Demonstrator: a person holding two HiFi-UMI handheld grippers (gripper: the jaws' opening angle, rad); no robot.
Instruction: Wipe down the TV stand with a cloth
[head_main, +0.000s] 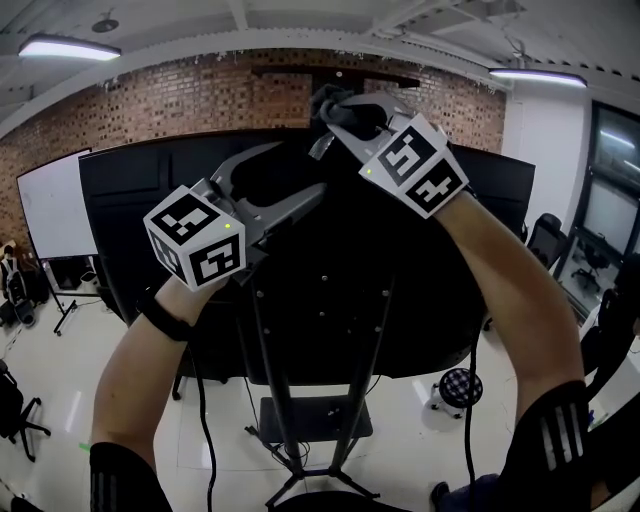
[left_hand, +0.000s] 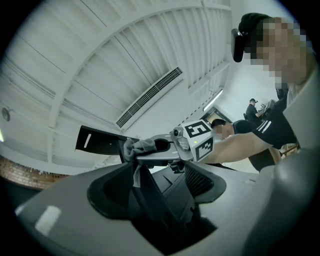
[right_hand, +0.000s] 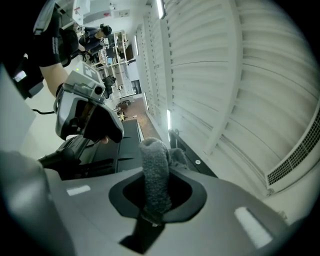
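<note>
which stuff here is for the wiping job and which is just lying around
For the job:
grey cloth, clamped in the right claw
TV stand

Just lying about:
whiteboard
office chair

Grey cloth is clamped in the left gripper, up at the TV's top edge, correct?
No: the grey cloth is clamped in the right gripper, not the left, up at the TV's top edge; the right gripper view shows it.
</note>
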